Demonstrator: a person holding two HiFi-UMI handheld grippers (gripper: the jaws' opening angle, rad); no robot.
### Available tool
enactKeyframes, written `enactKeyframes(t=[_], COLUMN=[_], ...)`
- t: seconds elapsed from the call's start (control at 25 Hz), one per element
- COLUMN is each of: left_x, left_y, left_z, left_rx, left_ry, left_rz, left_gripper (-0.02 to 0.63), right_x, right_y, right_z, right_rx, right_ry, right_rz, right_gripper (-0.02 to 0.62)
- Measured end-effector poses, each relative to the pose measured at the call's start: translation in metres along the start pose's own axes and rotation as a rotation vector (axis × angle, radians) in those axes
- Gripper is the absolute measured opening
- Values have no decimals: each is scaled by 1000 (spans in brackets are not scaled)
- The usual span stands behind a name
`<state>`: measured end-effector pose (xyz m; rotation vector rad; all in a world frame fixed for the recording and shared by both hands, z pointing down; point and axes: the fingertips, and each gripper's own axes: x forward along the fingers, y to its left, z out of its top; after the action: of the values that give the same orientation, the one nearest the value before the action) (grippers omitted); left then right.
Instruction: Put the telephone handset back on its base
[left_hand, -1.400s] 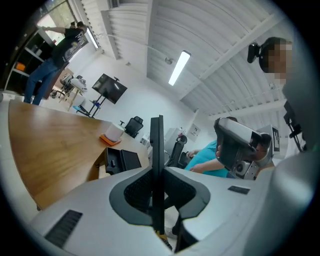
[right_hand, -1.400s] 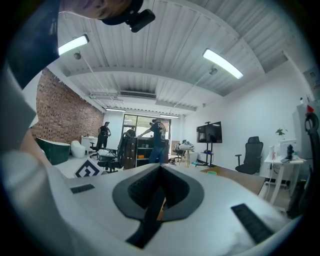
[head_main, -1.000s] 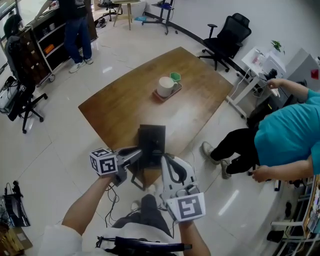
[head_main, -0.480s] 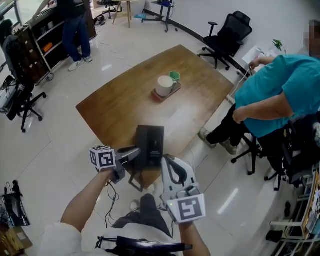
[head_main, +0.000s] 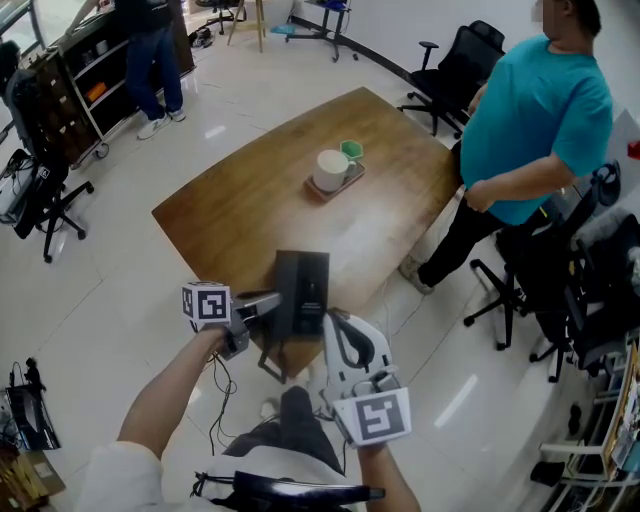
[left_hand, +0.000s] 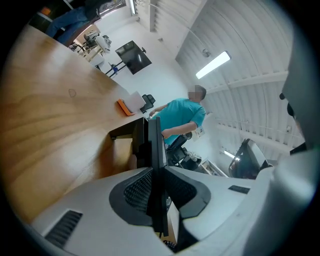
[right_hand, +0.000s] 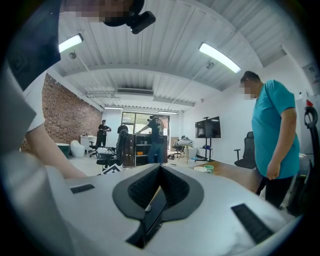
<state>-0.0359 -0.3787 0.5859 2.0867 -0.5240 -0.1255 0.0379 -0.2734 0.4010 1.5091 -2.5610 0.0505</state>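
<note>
Handset (left_hand: 154, 142) mostly hidden within left claw (left_hand: 152, 172)

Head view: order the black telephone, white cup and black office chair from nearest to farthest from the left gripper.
1. Black telephone, at the near edge of the table, in the left gripper.
2. White cup, mid-table.
3. Black office chair, beyond the far corner.

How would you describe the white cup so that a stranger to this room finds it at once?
Find the big wooden table in the middle of the room. Near its centre lies a small reddish tray. The white cup stands on it, and it is larger than the green cup right beside it.
</note>
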Motion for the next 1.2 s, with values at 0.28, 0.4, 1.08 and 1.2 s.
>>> enactKeyframes(t=[0.28, 0.4, 1.08, 1.2], left_x=[0, 1, -4, -4], left_y=[4, 1, 3, 4], left_z=[-1, 0, -3, -3], left_rx=[-54, -55, -102, -111], left_ry=[3, 4, -14, -27], left_rz=[-21, -51, -87, -97], left_gripper=[66, 69, 57, 57], right_x=[-1, -1, 6, 5], right_y=[-1, -1, 5, 5], right_z=[-1, -1, -4, -6], right_rx=[6, 5, 7, 9], right_ry=[5, -1, 15, 20], right_rz=[-4, -2, 16, 14], right_gripper=[5, 5, 5, 5])
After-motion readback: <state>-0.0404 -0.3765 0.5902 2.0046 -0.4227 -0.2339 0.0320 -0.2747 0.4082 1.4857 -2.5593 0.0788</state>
